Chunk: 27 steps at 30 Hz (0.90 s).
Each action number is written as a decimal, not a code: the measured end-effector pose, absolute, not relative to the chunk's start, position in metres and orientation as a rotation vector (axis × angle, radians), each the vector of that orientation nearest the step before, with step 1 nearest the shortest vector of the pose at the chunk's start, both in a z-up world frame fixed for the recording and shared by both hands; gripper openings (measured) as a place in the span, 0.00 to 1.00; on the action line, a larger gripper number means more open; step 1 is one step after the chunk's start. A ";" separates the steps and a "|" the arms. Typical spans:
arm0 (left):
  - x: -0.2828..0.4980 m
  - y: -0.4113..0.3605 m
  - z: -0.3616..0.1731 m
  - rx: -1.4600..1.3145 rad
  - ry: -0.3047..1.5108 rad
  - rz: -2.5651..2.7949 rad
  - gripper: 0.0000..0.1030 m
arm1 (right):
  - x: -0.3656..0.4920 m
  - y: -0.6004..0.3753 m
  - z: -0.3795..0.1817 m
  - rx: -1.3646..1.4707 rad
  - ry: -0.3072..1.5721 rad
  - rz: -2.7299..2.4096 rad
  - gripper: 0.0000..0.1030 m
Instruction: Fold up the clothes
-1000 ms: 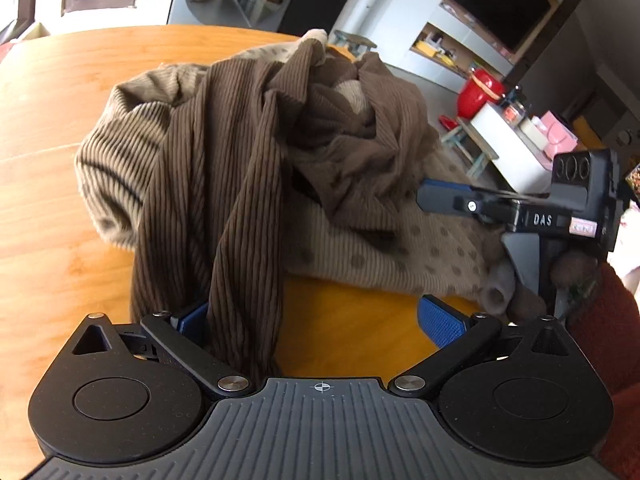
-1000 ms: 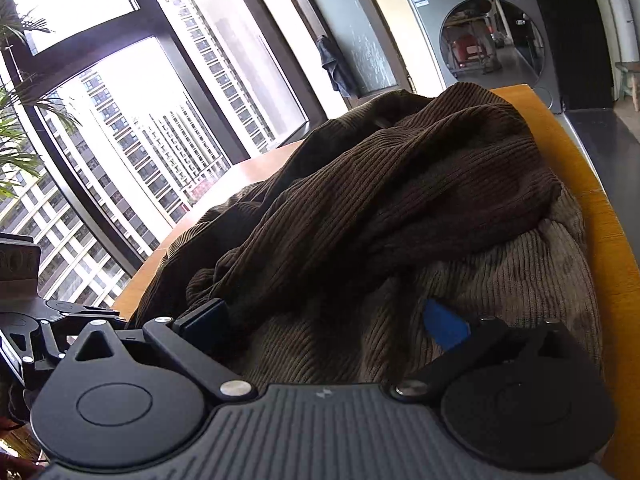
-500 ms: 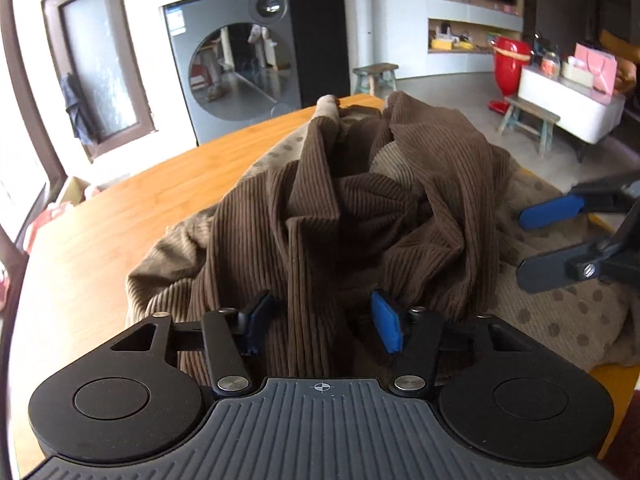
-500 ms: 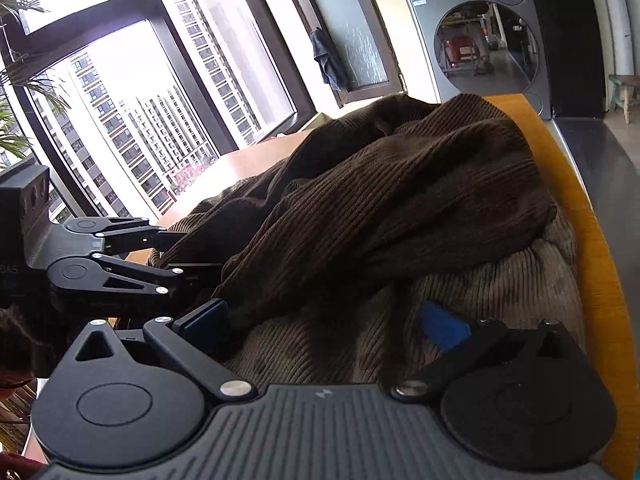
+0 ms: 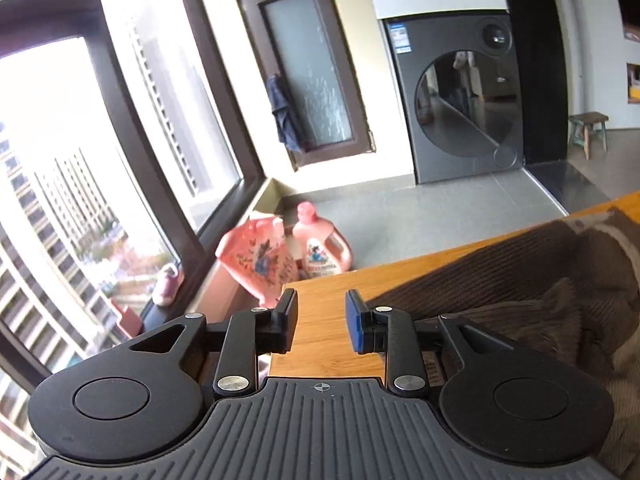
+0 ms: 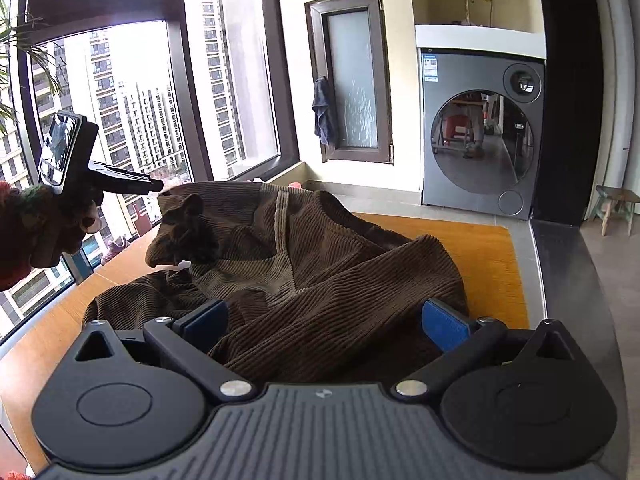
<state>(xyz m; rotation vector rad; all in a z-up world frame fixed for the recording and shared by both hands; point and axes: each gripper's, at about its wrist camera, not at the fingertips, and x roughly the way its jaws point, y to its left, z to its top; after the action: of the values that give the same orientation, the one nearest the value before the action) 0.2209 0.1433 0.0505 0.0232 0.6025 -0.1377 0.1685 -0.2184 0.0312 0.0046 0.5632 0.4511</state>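
A crumpled brown corduroy garment (image 6: pixel 312 264) lies heaped on the wooden table (image 6: pixel 484 264). My right gripper (image 6: pixel 326 322) is open, its blue-padded fingers (image 6: pixel 446 322) spread on either side of a fold of the garment. In the left wrist view the garment (image 5: pixel 532 300) lies to the right. My left gripper (image 5: pixel 322 322) is partly open with nothing between its fingers, over the bare table corner (image 5: pixel 320 344). In the right wrist view the left gripper (image 6: pixel 120 180) is raised at the far left, its tips touching the garment's upper edge.
A grey washing machine (image 6: pixel 482 132) stands behind the table. Pink detergent bottles (image 5: pixel 324 246) sit on the floor by the window (image 5: pixel 80 200). A small wooden stool (image 6: pixel 616 208) stands at the right. The table's far edge (image 5: pixel 440 254) lies just ahead of the left gripper.
My left gripper has left the cloth it straddled and swung left and up to the garment's far edge. The garment has been pulled up and spread. My right gripper has stayed open.
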 end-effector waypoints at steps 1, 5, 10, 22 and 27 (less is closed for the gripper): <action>0.224 0.154 0.054 -0.044 0.607 -0.153 0.43 | 0.172 -0.216 0.030 0.014 0.572 0.458 1.00; 0.236 0.193 0.064 -0.320 0.627 -0.234 0.85 | 0.178 -0.216 0.025 0.052 0.578 0.503 1.00; 0.259 0.136 0.034 -0.665 0.782 -0.603 0.95 | 0.177 -0.191 0.020 0.087 0.584 0.711 1.00; 0.355 0.072 -0.056 -0.877 0.897 -0.604 0.99 | 0.157 -0.189 -0.013 -0.341 0.743 0.548 1.00; 0.368 0.055 -0.056 -0.906 0.840 -0.539 1.00 | 0.162 -0.223 -0.005 -0.382 0.703 0.264 1.00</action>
<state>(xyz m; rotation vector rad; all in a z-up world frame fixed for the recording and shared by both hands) 0.3680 0.0550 -0.0561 -0.9063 0.8399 -0.5386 0.1616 -0.2228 -0.0045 -0.3820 0.7028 0.2640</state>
